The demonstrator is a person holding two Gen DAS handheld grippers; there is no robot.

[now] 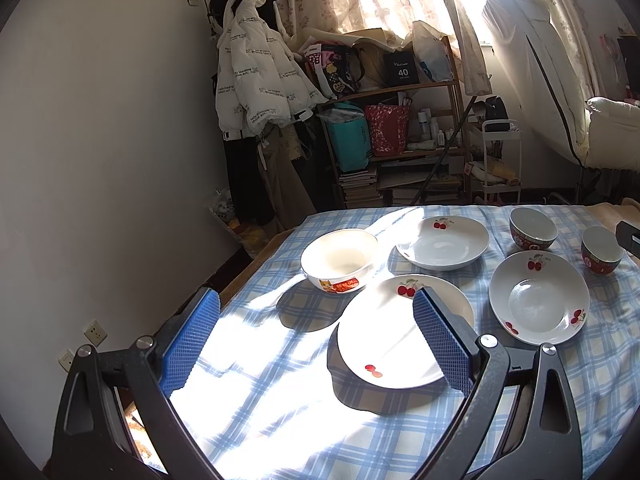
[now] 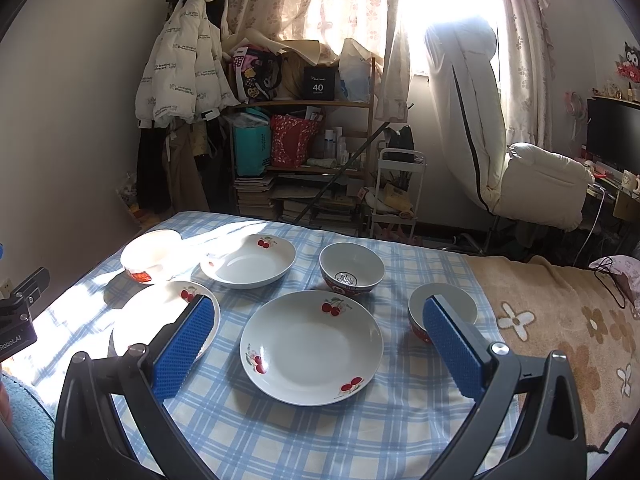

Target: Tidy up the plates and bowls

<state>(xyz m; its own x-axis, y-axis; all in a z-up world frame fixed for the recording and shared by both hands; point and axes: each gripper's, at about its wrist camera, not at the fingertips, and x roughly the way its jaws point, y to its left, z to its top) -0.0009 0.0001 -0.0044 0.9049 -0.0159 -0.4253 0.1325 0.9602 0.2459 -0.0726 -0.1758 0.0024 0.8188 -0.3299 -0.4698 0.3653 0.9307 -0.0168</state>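
Observation:
Three white cherry-print plates lie on a blue checked cloth (image 2: 280,432): a near left plate (image 1: 384,344) (image 2: 140,320), a far plate (image 1: 444,242) (image 2: 248,264) and a right plate (image 1: 538,296) (image 2: 312,346). A white bowl (image 1: 340,258) (image 2: 150,256) stands at the far left. Two red-sided bowls stand at the right, one larger (image 1: 533,227) (image 2: 351,266) and one smaller (image 1: 602,249) (image 2: 442,308). My left gripper (image 1: 316,308) is open above the near left plate. My right gripper (image 2: 318,316) is open above the right plate.
The cloth covers a bed with a beige flowered blanket (image 2: 560,320) on the right. A wall (image 1: 100,160) is at the left. A cluttered shelf (image 2: 300,140), a hanging white jacket (image 1: 256,80) and a small cart (image 2: 396,188) stand beyond the bed's far edge.

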